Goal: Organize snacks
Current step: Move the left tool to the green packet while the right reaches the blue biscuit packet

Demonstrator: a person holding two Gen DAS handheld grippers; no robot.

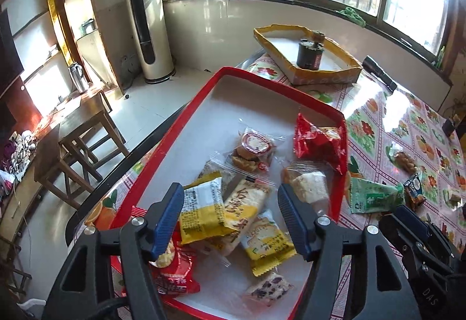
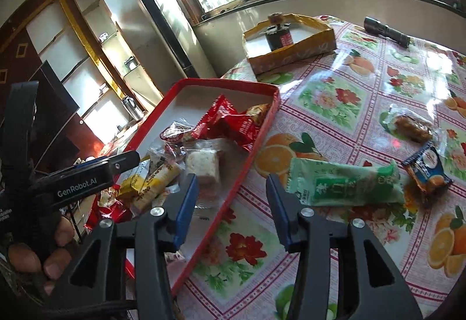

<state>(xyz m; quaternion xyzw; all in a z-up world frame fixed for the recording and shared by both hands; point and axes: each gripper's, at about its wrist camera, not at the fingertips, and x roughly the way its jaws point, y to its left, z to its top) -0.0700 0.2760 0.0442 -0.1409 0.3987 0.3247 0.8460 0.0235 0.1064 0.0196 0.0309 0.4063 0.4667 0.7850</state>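
Observation:
A red tray (image 1: 204, 93) on the flowered tablecloth holds a heap of snack packets: a yellow one (image 1: 204, 209), a red one (image 1: 317, 139) and a clear-wrapped white cake (image 1: 311, 186). My left gripper (image 1: 231, 203) hangs open just above this heap with nothing pressed between its blue pads. My right gripper (image 2: 232, 186) is open and empty over the tray's right rim (image 2: 262, 130). To its right, a green packet (image 2: 343, 183), a blue-and-orange packet (image 2: 428, 168) and a clear-wrapped brown pastry (image 2: 413, 127) lie on the table.
A yellow cardboard box (image 1: 329, 77) with a dark jar (image 1: 308, 56) in it stands behind the tray, and a black flashlight (image 1: 378, 72) lies beside it. Wooden stools (image 1: 81, 145) and a tall white fan unit (image 1: 148, 14) stand on the floor beyond the table's left edge.

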